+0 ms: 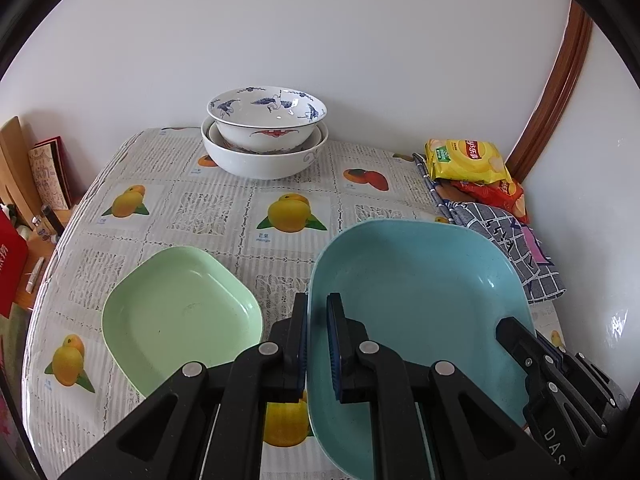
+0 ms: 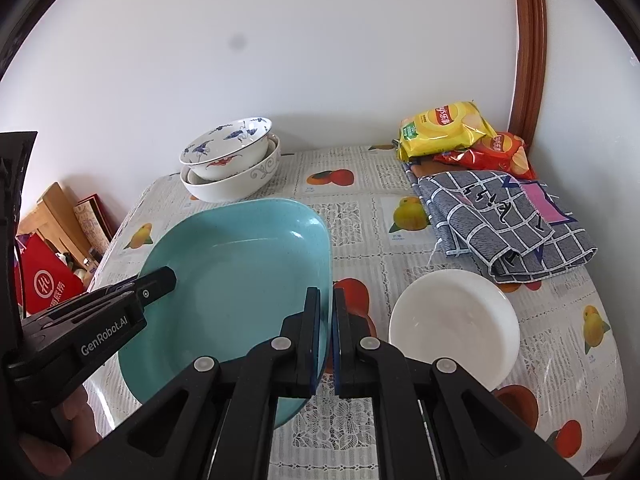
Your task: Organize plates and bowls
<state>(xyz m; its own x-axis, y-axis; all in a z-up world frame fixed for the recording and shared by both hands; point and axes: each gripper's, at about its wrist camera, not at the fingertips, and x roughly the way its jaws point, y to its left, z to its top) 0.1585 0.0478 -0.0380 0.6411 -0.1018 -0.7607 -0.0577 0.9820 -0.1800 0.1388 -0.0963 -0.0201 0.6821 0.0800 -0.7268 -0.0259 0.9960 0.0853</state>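
Above the fruit-print tablecloth [image 1: 224,208], the left gripper [image 1: 317,344] and right gripper [image 2: 326,340] pinch opposite rims of the teal squarish plastic plate [image 1: 420,280], apparently to carry it level.

My left gripper [image 2: 168,276] carries "GenRobot.AI" in white on its black side. My right gripper [image 1: 506,326] shows only "DAS", cut off. The fruit tablecloth [image 1: 262,236] reads "mango".

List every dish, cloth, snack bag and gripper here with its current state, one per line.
Blue plate: clamped at opposite rims by both grippers.
Left gripper: shut on the blue plate's rim.
Right gripper: shut on its other rim.
Green plate: upright, empty, on the table.
White plate: upright, empty.
Patterned bowl: nested in the white bowl.
Checked cloth: folded.
Chip bags: stacked, sealed.
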